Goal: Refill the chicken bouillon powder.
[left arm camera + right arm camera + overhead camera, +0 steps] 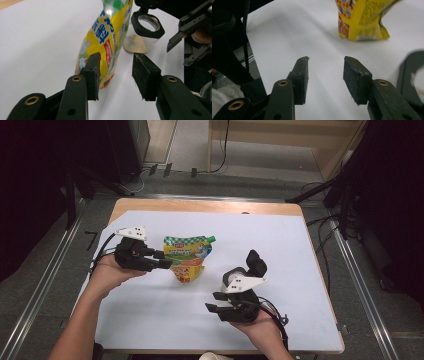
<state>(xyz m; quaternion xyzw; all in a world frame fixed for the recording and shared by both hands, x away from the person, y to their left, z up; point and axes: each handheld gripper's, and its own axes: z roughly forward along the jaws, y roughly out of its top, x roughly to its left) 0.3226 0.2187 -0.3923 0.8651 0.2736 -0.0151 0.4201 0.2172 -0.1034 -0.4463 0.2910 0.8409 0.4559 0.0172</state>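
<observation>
Item 1, spout pouch (187,257): yellow and green refill pouch with a green cap at its far-right corner, lying just left of the table's middle on the white sheet (300,250). In the left gripper view its front carries blue Asian characters on yellow and a red label with white writing, both too small or cut off to read; in the right gripper view its back shows fine print and a white barcode strip, unreadable.

Item 2, left gripper (162,259): held from the left, jaws partly apart at the pouch's left edge. In its own view one pad lies against or just in front of the pouch (100,47); whether it presses cannot be told, and the other pad stands clear over bare sheet.

Item 3, glass jar (246,272): clear, with a black flip lid standing open, right of the pouch and just beyond the right hand; a little pale powder sits inside.

Item 4, right gripper (214,302): near-right, jaws partly apart, nothing between them.

Handling note: the step appears to be taking hold of the pouch. The grip is best placed across a firm side seam, closed gently so that the contents do not bulge toward the cap.
</observation>
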